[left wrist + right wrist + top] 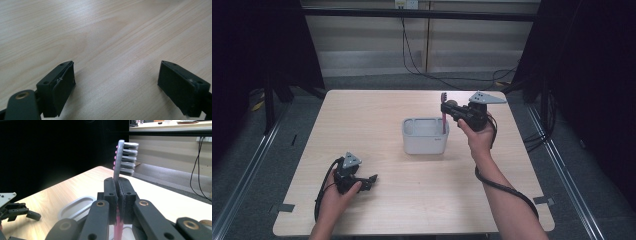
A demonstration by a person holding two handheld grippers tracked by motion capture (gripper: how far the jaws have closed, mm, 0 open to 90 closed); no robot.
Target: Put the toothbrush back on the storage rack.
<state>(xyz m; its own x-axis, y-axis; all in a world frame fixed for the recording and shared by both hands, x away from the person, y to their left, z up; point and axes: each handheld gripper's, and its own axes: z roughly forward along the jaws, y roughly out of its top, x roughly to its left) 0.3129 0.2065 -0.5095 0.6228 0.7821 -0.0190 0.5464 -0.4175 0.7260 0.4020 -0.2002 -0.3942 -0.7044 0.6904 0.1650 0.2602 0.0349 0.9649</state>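
— Since you have the high view up, where is the toothbrush (444,111) at the moment?

— It stands upright over the right end of the white holder (424,142), which sits near the middle of the wooden table (412,200). Its pink handle drops into the holder's right-hand compartment and its grey head points up, above the rim.

— And the right gripper (446,111)?

— Its jaws are pressed together on the toothbrush, pinching the neck just below the bristles. In the right gripper view the two black pads squeeze the handle between them, with the grey bristled head (124,157) rising above the pads and the pink handle (118,225) running down below them. The person's right hand (479,135) carries the gripper from the right side of the holder (the cable loops back along the forearm).

— Is the foot of the toothbrush touching the bottom of the compartment?

— I cannot tell; the holder's wall hides it.

— What about the left gripper (372,180)?

— It lies low at the near left of the table, well apart from the holder, with the left hand (339,192) on it. Its jaws are spread wide, with bare wood between the pads (63,87) in the left gripper view. Nothing is pinched there.
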